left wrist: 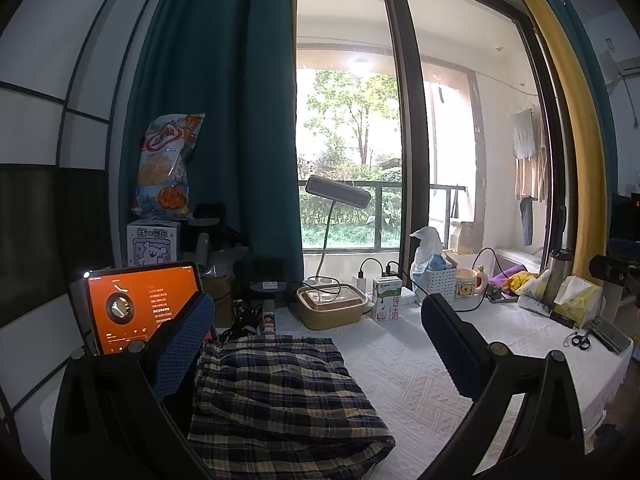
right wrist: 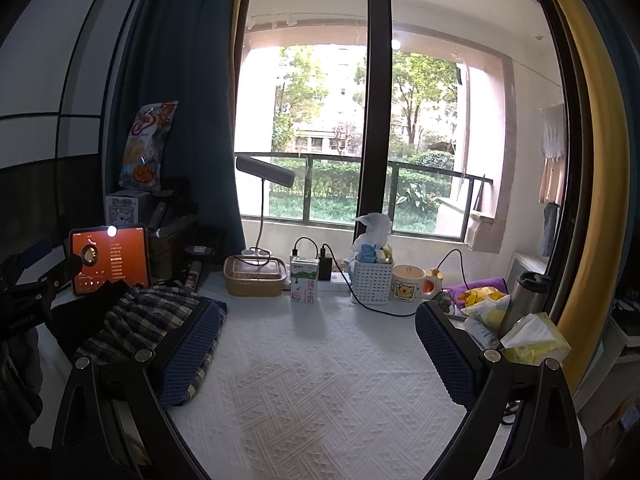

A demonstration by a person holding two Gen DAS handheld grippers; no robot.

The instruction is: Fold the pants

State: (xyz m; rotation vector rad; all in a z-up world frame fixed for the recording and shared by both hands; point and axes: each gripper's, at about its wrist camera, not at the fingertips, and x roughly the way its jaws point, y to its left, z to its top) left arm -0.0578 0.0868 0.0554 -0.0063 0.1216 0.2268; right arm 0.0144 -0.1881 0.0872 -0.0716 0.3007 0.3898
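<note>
The navy-and-cream plaid fabric pants (left wrist: 280, 396) are seen lying folded into a compact bundle on the white textured tabletop (right wrist: 320, 360), at its left side. The bundle could be loosened if a finger were dragged across it, as it lies just beside both tools. The left gripper (left wrist: 320, 344) is spread wide and holds nothing. The right gripper (right wrist: 320, 344) is equally wide and empty.

Pants (left wrist: 280, 396) lie on the table (left wrist: 440, 380), tablet (left wrist: 136, 312) left, mug (left wrist: 468, 290) behind right.
</note>
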